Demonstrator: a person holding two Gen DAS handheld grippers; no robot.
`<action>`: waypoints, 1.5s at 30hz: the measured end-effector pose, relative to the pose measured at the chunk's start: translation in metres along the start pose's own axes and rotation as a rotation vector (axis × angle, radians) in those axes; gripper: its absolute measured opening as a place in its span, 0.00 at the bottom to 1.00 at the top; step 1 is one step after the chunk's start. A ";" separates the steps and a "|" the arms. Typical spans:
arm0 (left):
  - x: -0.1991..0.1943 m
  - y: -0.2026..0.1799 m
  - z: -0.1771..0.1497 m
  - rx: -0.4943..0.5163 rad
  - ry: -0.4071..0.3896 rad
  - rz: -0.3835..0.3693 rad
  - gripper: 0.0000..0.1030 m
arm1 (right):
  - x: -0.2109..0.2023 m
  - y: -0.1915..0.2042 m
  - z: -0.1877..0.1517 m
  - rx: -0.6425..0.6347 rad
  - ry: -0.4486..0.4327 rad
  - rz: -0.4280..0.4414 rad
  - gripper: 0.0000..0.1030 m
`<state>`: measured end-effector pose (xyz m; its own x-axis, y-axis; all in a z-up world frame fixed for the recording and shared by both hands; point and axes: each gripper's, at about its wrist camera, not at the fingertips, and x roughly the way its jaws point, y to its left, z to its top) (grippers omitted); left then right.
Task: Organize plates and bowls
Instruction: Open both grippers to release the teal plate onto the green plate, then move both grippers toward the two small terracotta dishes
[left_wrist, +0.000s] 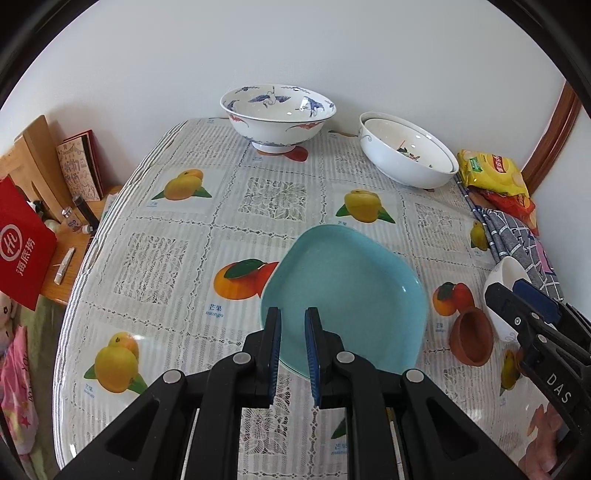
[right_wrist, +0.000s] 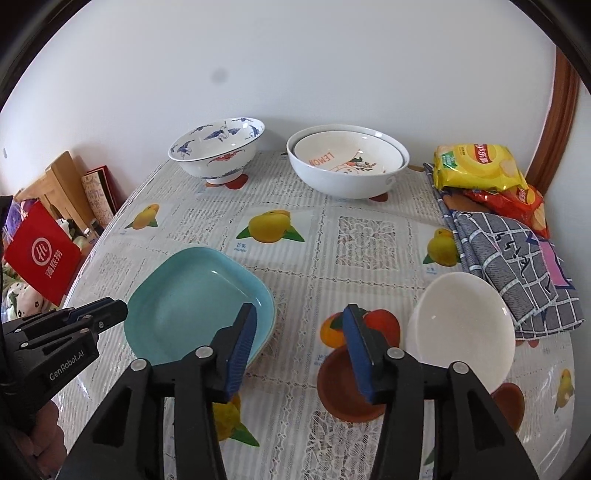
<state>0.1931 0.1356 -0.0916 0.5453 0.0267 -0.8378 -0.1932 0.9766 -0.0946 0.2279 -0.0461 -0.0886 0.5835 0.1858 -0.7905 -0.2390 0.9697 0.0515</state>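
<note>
A turquoise square plate (left_wrist: 354, 291) (right_wrist: 192, 306) lies on the table's near middle. My left gripper (left_wrist: 293, 321) hovers over its near edge, jaws narrowly apart and empty; it also shows in the right wrist view (right_wrist: 110, 308). My right gripper (right_wrist: 299, 325) is open and empty, above a small brown dish (right_wrist: 340, 387) (left_wrist: 471, 341). A plain white bowl (right_wrist: 461, 328) (left_wrist: 506, 291) stands just right of it. A blue-and-white crane bowl (left_wrist: 277, 114) (right_wrist: 218, 151) stands at the back. A white bowl with a smaller bowl nested inside (left_wrist: 406, 153) (right_wrist: 347, 162) stands at the back right.
Yellow and red snack bags (right_wrist: 480, 170) and a folded checked cloth (right_wrist: 517, 266) lie at the table's right edge. A second brown dish (right_wrist: 511, 402) sits partly under the white bowl. A side table with a red bag (left_wrist: 22, 243) and books stands left. The wall is close behind.
</note>
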 end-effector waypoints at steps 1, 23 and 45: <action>-0.004 -0.005 -0.001 0.009 -0.007 -0.004 0.13 | -0.006 -0.005 -0.002 0.012 -0.010 -0.006 0.50; -0.059 -0.138 -0.029 0.174 -0.150 -0.080 0.47 | -0.117 -0.146 -0.074 0.201 -0.122 -0.198 0.93; 0.008 -0.162 -0.038 0.165 0.008 -0.022 0.47 | -0.068 -0.227 -0.120 0.357 -0.018 -0.147 0.91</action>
<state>0.1977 -0.0300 -0.1031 0.5410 0.0038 -0.8410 -0.0443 0.9987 -0.0240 0.1491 -0.2982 -0.1196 0.6057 0.0402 -0.7946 0.1319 0.9798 0.1501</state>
